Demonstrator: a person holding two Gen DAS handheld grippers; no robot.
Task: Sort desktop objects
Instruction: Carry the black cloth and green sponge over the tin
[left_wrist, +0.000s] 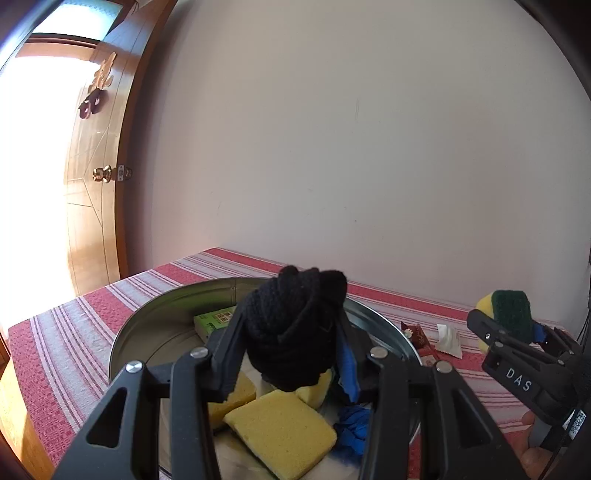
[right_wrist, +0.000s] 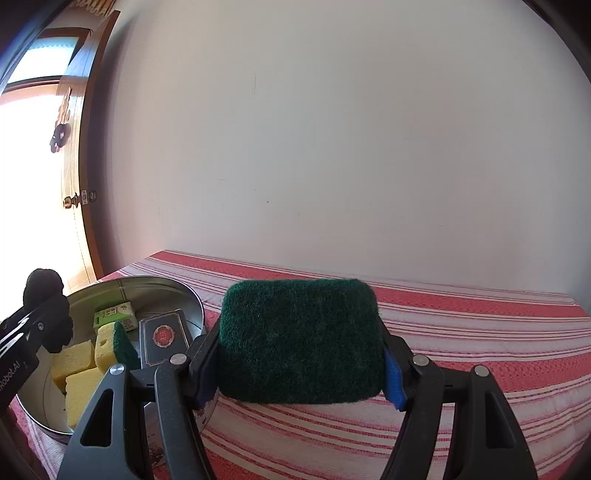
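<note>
My left gripper (left_wrist: 291, 339) is shut on a black knitted bundle (left_wrist: 295, 328) and holds it above a round metal tin (left_wrist: 147, 325). Inside the tin lie several yellow sponges (left_wrist: 284, 428), a green box (left_wrist: 216, 321) and a crumpled blue item (left_wrist: 352, 428). My right gripper (right_wrist: 299, 365) is shut on a scouring sponge (right_wrist: 301, 339), green pad facing the camera, lifted off the striped tablecloth (right_wrist: 480, 332). In the left wrist view the same right gripper (left_wrist: 517, 332) and its green-and-yellow sponge (left_wrist: 508, 314) hang to the right of the tin.
Two small snack packets, one red (left_wrist: 415, 334) and one white (left_wrist: 448, 341), lie on the cloth right of the tin. A dark box with a red emblem (right_wrist: 164, 338) leans in the tin (right_wrist: 177, 291). A wall stands behind the table; a wooden door (left_wrist: 99, 192) is at left.
</note>
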